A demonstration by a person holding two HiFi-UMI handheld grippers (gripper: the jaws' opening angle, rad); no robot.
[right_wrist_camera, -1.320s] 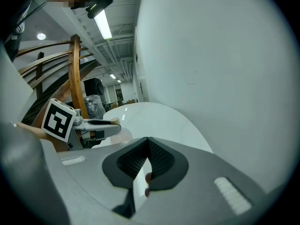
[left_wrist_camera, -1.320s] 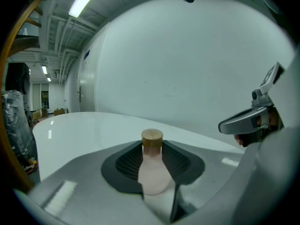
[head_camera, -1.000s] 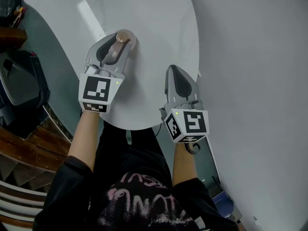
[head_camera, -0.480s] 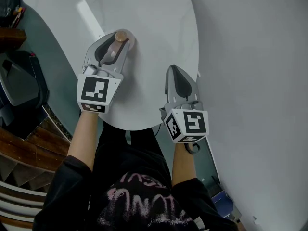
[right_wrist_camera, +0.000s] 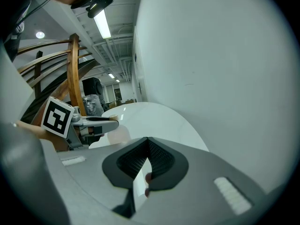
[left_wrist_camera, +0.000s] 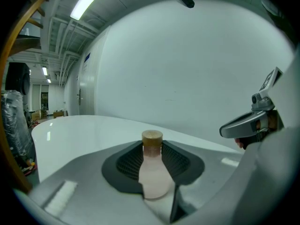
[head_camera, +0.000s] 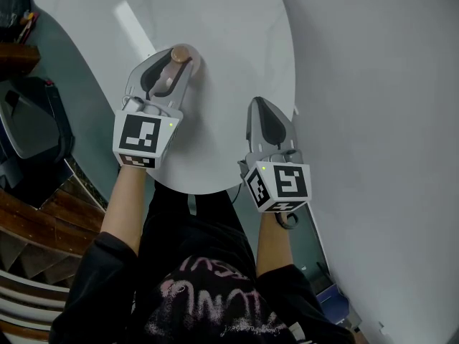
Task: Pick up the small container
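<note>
The small container (head_camera: 180, 53) is a pale pink bottle with a tan cap; in the left gripper view the small container (left_wrist_camera: 153, 172) stands upright between the dark ribbed pads. My left gripper (head_camera: 174, 61) is shut on it over the left part of the round white table (head_camera: 222, 20). In the left gripper view the left gripper (left_wrist_camera: 152, 149) clamps the bottle's body, and its base is hidden. My right gripper (head_camera: 257, 103) hovers over the table's near right part, shut with nothing in it. In its own view the right gripper (right_wrist_camera: 147, 141) has its tips meeting.
The table's near edge (head_camera: 201, 189) runs just in front of the person's dark shirt (head_camera: 201, 292). A dark chair-like object (head_camera: 29, 120) and wooden steps (head_camera: 36, 221) lie to the left. A large pale curved wall (head_camera: 373, 84) fills the right.
The left gripper has drifted very slightly to the left with the container still in its jaws. The right gripper has not moved.
</note>
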